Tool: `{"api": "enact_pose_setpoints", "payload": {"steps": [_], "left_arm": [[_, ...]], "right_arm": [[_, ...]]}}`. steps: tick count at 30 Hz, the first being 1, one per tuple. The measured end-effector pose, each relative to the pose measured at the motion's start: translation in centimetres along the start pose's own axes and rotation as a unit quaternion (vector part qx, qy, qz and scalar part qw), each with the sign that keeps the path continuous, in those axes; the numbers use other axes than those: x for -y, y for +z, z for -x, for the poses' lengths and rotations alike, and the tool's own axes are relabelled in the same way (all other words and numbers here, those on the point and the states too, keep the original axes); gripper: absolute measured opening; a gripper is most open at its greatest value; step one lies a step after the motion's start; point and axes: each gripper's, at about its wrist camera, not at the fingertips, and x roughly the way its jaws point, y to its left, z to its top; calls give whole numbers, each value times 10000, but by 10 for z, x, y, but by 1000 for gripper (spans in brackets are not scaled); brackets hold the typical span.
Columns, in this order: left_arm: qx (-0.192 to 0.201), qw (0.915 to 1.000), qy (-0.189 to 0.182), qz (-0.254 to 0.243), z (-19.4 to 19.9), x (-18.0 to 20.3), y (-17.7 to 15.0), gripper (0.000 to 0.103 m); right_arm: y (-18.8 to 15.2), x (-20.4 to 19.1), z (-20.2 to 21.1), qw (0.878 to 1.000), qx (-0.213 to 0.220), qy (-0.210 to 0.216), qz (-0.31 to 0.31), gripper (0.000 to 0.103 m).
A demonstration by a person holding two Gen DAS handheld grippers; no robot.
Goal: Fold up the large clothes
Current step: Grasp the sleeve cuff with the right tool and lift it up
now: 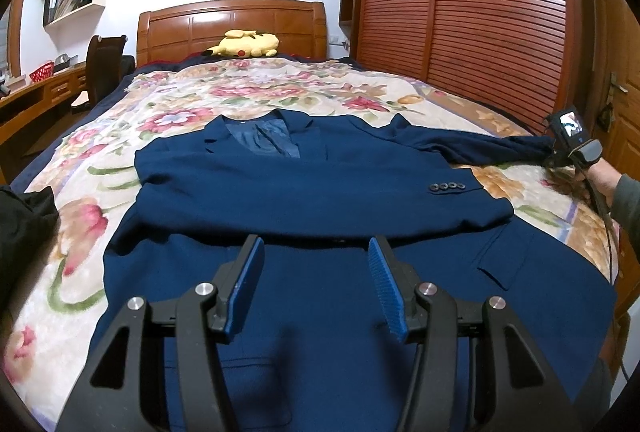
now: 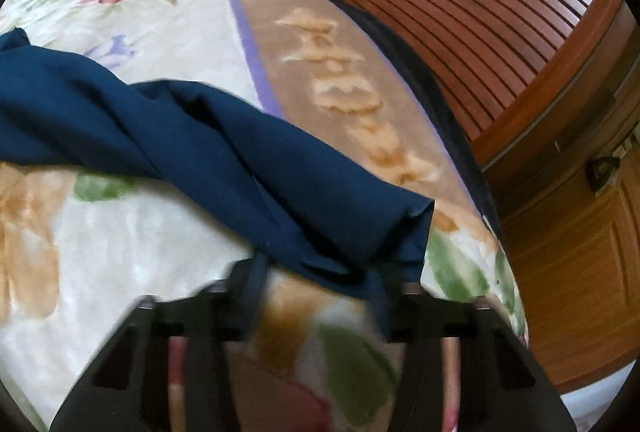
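Lying face-up on the floral blanket (image 1: 168, 119) of the bed, the navy suit jacket (image 1: 304, 191) has one sleeve (image 2: 248, 167) stretched toward the louvered wardrobe (image 1: 480, 11). The right hand-held gripper (image 2: 316, 272), blurred, has the sleeve's cuff between its parted fingers. The left hand-held gripper (image 1: 316, 264) hangs open, empty, above the jacket's hem.

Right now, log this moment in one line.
jacket: on bed | left tool: open, empty | right tool: open at sleeve cuff
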Motion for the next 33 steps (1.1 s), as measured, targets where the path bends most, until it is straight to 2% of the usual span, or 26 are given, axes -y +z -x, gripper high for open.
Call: {"api": "enact_pose_setpoints", "payload": {"steps": [2,5,15,24,33], "left_arm": [[-44,10000,28,-32,-1,0,0,54],[-33,10000,46,-1,1,-2,0,54],[81,9997,232,-8,16,-10,-2,54],[107,9995,284,13,27,-22,-5,54],[196,9988,443,57,45,-39,-10,54]], "right_arm": [[1,0,9,10000,78,-15,-5,7],[5,-2,30,9997,198,-102,102,5],[44,-12,158,9895,1398,-216,293,5],[58,-73,234,9763,2004,33,814,5],[77,-126,307,9578,2614,340,1149,5]]}}
